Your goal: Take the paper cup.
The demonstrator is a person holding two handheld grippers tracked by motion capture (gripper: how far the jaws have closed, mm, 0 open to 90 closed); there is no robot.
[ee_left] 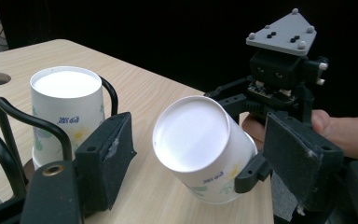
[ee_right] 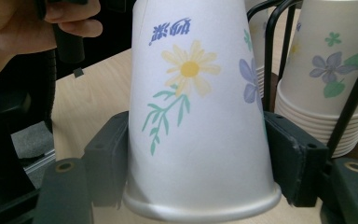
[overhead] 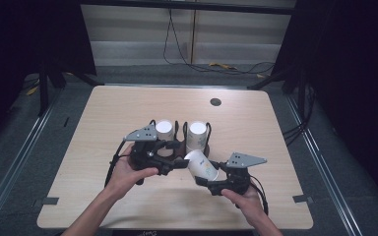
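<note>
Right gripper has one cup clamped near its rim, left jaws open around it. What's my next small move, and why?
Probably draw the left gripper back from the paper cup. The right gripper already pinches it near the rim, base-up, while the left pads stand off its sides. The cup stacks crowd close behind.

— Where are the hands?
— Both forearms enter from the bottom edge of the high view. The left hand [overhead: 128,173] carries the left gripper [overhead: 177,162] at centre frame, jaws parted.
— And the other?
— The right gripper [overhead: 203,181], lower right of centre, has its pads [ee_right: 106,164] pressed against a paper cup [ee_right: 198,116].
</note>
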